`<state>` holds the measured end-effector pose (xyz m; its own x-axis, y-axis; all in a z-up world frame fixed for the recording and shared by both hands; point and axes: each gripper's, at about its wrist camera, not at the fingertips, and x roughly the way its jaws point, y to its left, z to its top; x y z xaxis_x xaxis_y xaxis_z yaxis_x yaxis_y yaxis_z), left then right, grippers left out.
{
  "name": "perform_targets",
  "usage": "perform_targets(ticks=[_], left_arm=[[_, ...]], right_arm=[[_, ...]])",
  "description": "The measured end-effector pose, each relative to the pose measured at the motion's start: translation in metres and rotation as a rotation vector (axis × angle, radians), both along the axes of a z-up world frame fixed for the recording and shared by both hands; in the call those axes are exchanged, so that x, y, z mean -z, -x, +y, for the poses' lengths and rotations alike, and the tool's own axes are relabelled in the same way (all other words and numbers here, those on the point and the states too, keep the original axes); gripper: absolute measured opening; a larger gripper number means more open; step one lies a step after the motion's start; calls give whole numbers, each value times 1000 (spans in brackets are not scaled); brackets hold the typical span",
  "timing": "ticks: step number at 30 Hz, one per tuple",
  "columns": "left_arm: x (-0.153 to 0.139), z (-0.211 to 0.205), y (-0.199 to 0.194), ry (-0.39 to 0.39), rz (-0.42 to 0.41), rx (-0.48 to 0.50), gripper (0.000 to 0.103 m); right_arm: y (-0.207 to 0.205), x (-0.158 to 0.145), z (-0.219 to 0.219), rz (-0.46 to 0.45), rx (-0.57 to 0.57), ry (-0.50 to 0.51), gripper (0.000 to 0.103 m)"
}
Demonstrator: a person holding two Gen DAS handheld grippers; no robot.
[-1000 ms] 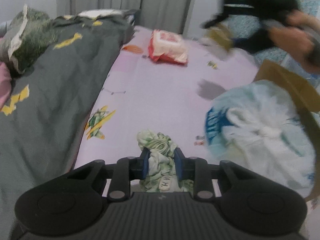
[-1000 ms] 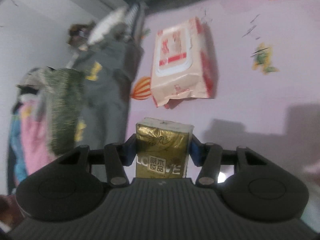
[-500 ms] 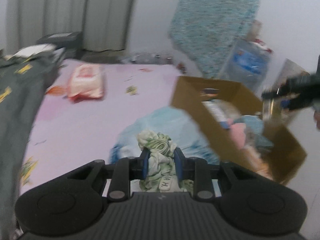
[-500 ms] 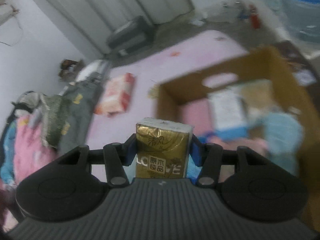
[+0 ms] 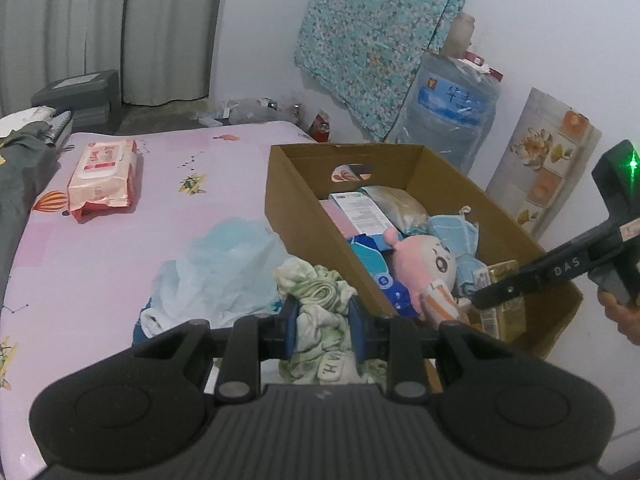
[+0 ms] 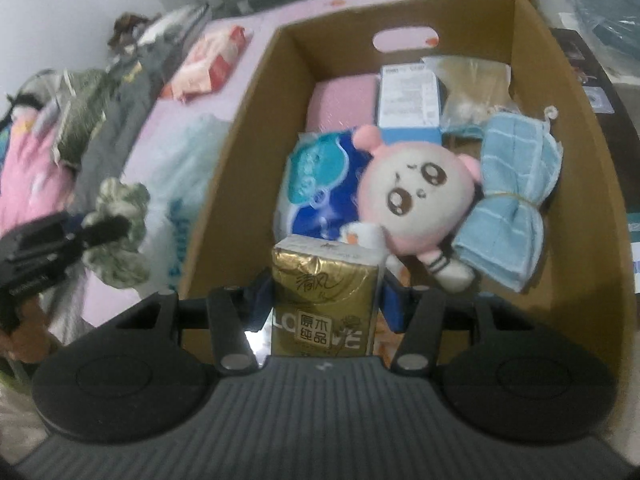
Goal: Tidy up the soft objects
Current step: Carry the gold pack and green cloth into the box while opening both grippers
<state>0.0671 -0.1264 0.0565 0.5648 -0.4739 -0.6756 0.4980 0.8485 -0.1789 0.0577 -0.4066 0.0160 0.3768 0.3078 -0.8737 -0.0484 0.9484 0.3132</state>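
Left gripper (image 5: 322,322) clamped narrow on green-white cloth (image 5: 316,304), cardboard box (image 5: 280,184) just right. Right gripper (image 6: 326,300) pinching gold tissue pack (image 6: 326,300) over box's near end.

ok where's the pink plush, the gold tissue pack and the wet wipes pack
pink plush (image 6: 416,196), right wrist view, on its face
gold tissue pack (image 6: 326,300), right wrist view, front wrapper
wet wipes pack (image 5: 103,176), left wrist view, top lid area

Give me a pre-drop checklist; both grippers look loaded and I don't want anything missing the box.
1. Right gripper clamped on gold tissue pack: ok.
2. Pack over the cardboard box opening: ok.
3. Left gripper clamped on green cloth: ok.
4. Cloth over the box: not ok, beside its wall.
5. Free spot beneath the pack, near the pink plush: cannot tell.
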Motion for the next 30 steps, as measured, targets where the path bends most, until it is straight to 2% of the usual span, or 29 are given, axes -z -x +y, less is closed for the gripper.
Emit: perform_targets(ticks=[5,8,10,12,13,20,26,30], left_arm=[[-3,-14,2,7,-8,26,27],[-3,-27,3,5,-10,53,28],[-3,-37,3,-1,-12,73,28],[-4,-47,4,-8,-14,97,28],[-4,-52,5,-12,-17,110,28],[-2,-87,3,-27,0,180,28],[2,-127,5,-39,26,262,28],[8,-161,4,-31,81,323,28]], right_arm=[[2,-3,-14,13,-10,95,53],[3,6,-16,34,-20,136,55],[5,15,-16,70,-29,127,60],[7,22,-19,86,-14,116,70],[10,22,-21,75,-5,109,70],[42,-4,-49,-100,128,38,73],[99,-37,-74,-323,287,-40,76],[147,-40,-88,-435,444,-77,79]])
